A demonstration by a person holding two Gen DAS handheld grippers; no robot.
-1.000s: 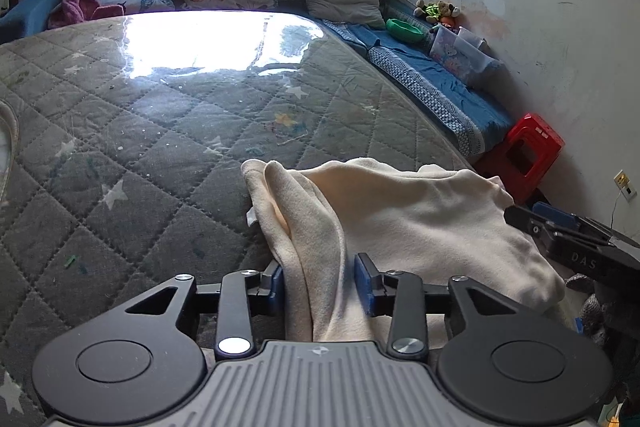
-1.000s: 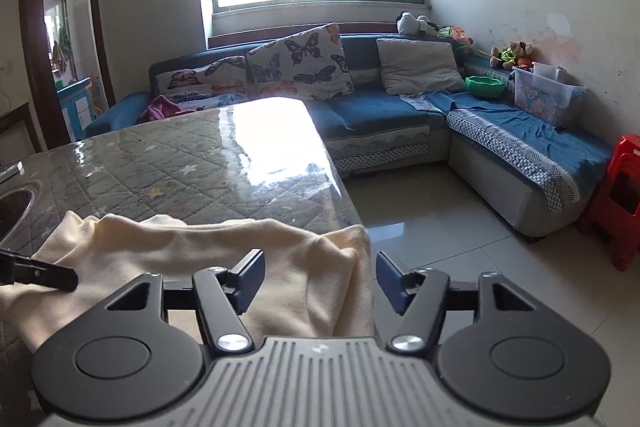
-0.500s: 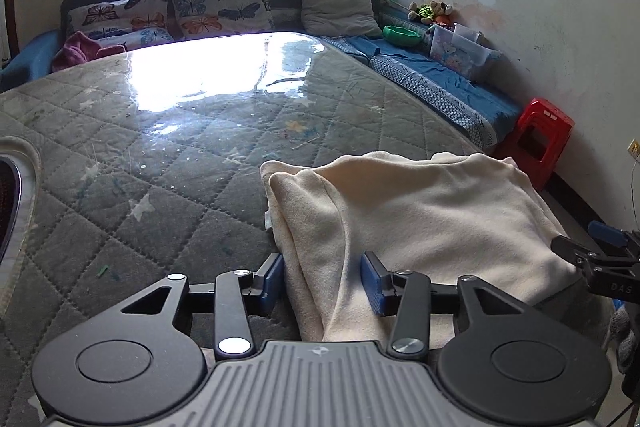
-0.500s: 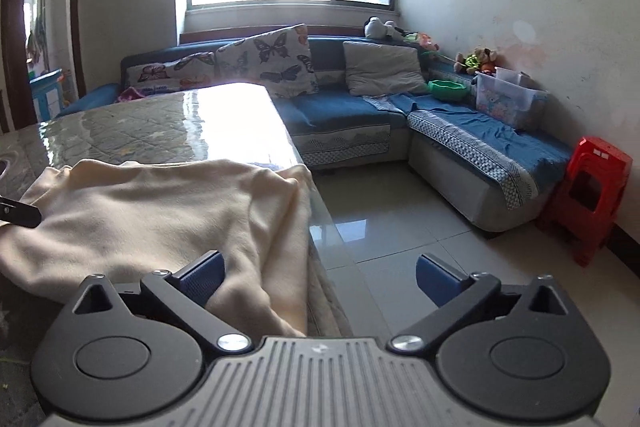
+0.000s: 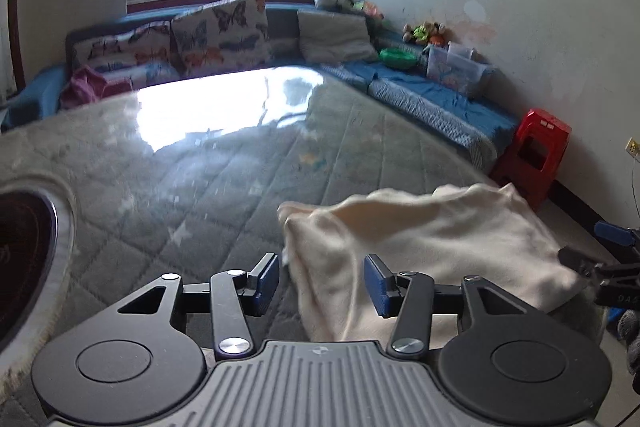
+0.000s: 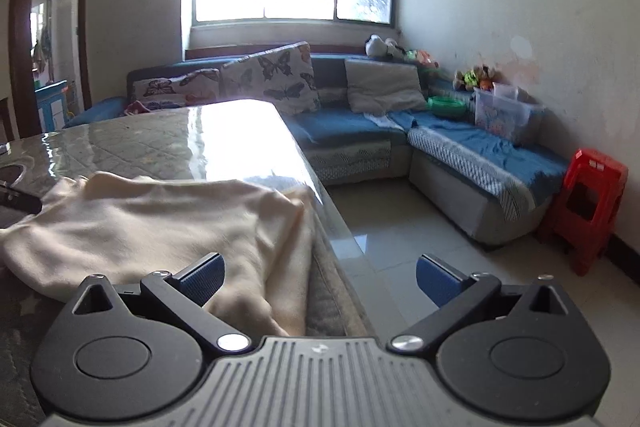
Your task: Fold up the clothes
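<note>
1. one big grey quilted table [image 5: 168, 195], lots of bare top left of and beyond the cloth.
2. one cream garment [image 5: 420, 239], bunched at the table's right edge, a fold draped over it.
3. two grippers: left gripper [image 5: 320, 277] has just been opening, cloth between its jaws but pads look clear. right gripper [image 6: 320, 275] spread wide, holding nothing.
4. writing on the right gripper, too blurry to read.

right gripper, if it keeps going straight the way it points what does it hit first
Probably nothing soon: the open right gripper aims just past the table's glass edge, toward the tiled floor. The cream garment lies left of that line.
</note>
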